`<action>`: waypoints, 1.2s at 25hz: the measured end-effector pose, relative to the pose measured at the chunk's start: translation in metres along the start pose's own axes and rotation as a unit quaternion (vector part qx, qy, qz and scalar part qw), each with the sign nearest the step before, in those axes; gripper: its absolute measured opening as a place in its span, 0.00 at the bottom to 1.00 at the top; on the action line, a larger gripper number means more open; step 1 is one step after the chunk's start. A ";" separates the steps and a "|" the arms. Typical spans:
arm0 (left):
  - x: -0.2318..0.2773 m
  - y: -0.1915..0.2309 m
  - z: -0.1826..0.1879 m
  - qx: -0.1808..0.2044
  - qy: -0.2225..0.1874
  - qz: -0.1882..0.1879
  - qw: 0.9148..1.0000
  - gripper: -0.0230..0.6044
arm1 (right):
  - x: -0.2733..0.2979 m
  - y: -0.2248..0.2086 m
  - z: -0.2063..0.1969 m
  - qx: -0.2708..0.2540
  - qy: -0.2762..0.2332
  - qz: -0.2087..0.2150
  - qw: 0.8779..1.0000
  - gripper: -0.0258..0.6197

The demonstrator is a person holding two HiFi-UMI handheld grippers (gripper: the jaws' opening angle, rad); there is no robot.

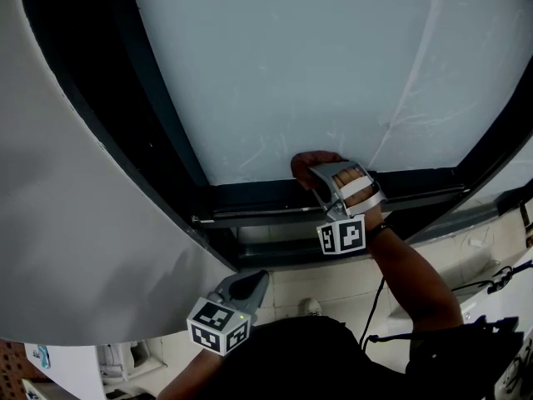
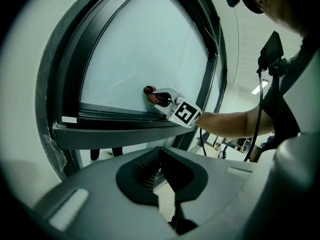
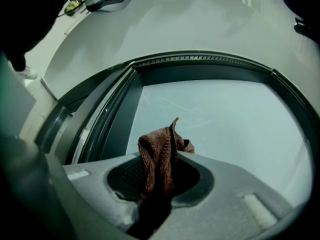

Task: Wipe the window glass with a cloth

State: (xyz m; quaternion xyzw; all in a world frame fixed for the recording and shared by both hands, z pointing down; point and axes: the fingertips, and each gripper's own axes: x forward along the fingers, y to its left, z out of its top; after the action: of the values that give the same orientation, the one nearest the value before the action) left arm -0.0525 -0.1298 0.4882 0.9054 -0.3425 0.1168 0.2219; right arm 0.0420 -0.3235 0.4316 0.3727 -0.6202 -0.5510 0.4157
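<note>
Left gripper [image 1: 248,286], jaws together on nothing, sits at 7 o'clock. Right gripper [image 3: 156,181] clamps a brown cloth [image 3: 157,151], its length pointing toward 12 o'clock, against the window glass [image 3: 230,119].

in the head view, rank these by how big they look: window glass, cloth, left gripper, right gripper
1. window glass
2. right gripper and left gripper: about alike, not ranked
3. cloth

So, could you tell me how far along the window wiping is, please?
Nothing looks finished: faint streaks show across the window glass. In hand: the right gripper is shut on the brown cloth, holding it at the pane's bottom edge above the dark frame. Remaining: apparently most of the pane above; the left gripper hangs empty below.
</note>
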 end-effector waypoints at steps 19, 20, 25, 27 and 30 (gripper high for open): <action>-0.001 0.000 0.002 0.004 -0.002 0.000 1.000 0.06 | 0.002 0.007 -0.001 -0.009 0.010 0.004 1.000 0.16; -0.001 0.000 0.001 0.004 -0.001 0.000 1.000 0.06 | 0.002 0.008 -0.001 -0.011 0.009 0.006 1.000 0.16; 0.001 -0.003 0.001 0.005 -0.001 -0.004 1.000 0.06 | 0.000 0.006 0.002 -0.021 0.011 0.044 0.999 0.16; 0.003 -0.005 0.002 0.006 -0.001 -0.007 1.000 0.06 | -0.001 0.006 0.002 -0.025 0.017 0.073 0.997 0.16; 0.007 -0.009 0.002 0.009 0.000 -0.013 1.000 0.06 | -0.006 -0.002 0.006 -0.027 0.016 0.111 0.993 0.16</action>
State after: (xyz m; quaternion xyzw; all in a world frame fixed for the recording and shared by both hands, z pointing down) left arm -0.0413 -0.1292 0.4859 0.9118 -0.3294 0.1168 0.2156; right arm 0.0389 -0.3163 0.4290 0.2988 -0.6358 -0.5119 0.4944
